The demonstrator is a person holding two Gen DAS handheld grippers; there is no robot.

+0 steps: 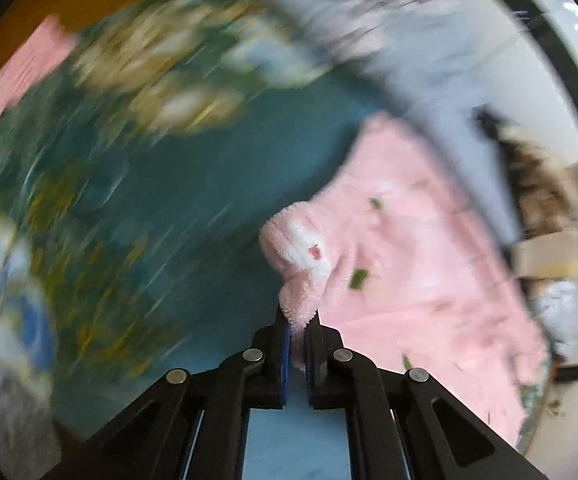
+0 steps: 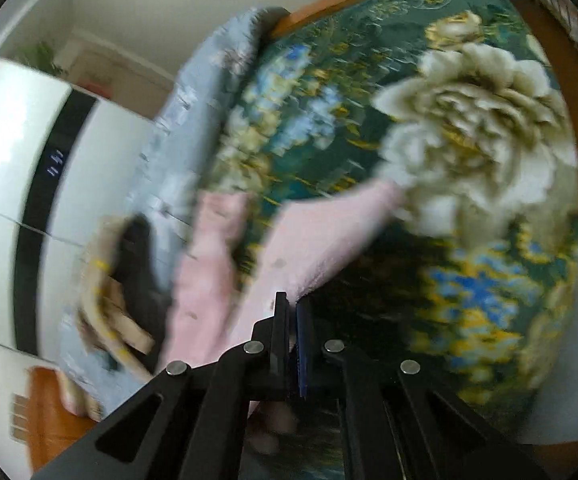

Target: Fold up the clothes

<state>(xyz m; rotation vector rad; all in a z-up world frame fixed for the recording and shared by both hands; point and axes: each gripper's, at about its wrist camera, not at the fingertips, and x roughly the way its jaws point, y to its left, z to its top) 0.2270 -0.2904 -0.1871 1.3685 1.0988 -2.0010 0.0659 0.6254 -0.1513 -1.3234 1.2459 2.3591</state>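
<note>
Your left gripper [image 1: 298, 320] is clamped on a corner of the pink fleece garment [image 1: 421, 248], lower right; your right gripper [image 2: 292, 304] pinches its edge [image 2: 309, 248], centre. Bare floral blanket [image 2: 469, 128] lies beyond; the blanket's far edges are blurred.

**A:** How clear are the two views?

**B:** Both are round fisheye pictures with dark corners, and straight lines bow near the rim. Soft, even daylight fills them; shadows are faint. In the left wrist view the floral bedspread [image 1: 137, 152] smears into streaks, while the pink fleece garment [image 1: 409, 240] just beside it stays fairly sharp.

**A:** And the right wrist view?

**B:** The white appliance [image 2: 13, 128], left of the bedspread, glares almost blank. The large cream flower [image 2: 477, 128] on the bedspread is soft, and the cloth below it blurs more heavily.
</note>
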